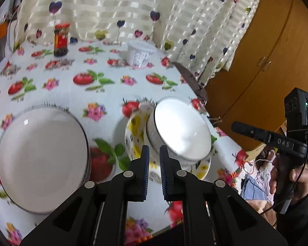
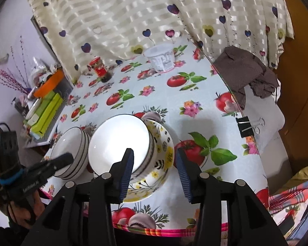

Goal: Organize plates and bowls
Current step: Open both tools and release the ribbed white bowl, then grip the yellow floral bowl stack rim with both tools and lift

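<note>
Right wrist view: white bowl (image 2: 119, 143) sits nested in the floral plate (image 2: 162, 153) on the worktop (image 2: 174, 102) — right fingers (image 2: 183, 174) parted, empty. Bowl stack (image 2: 72, 153) lies just left of it. Left fingers (image 1: 145, 164) closed on nothing — likely stacking finished.

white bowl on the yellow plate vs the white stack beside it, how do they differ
The white bowl sits tilted on the yellow-flowered plate; the white stack rests level, straight on the tablecloth. The bowl is a single piece; the stack shows several nested rims. Both are glossy white with dark rim lines.
</note>
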Action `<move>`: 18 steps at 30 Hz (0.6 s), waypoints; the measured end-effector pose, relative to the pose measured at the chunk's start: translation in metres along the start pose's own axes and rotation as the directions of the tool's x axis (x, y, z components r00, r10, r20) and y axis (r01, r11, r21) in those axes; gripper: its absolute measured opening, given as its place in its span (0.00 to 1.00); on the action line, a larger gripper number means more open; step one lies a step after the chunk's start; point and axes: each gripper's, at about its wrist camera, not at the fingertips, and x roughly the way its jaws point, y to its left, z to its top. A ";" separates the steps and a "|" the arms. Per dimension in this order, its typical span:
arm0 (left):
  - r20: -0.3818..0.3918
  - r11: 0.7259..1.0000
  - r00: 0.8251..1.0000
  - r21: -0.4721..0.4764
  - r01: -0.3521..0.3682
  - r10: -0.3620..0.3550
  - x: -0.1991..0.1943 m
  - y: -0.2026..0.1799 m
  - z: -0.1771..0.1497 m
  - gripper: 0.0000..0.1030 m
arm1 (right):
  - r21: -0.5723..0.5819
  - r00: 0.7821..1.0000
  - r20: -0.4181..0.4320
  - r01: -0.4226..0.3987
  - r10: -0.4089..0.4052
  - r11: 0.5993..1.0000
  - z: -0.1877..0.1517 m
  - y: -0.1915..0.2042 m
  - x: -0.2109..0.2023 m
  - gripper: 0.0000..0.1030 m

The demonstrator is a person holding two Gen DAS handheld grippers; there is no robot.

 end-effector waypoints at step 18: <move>-0.047 0.994 0.999 -0.111 -0.016 0.011 0.019 0.013 -0.017 0.13 | 0.041 0.993 -0.116 -0.016 0.021 0.999 -0.012 -0.019 0.034 0.54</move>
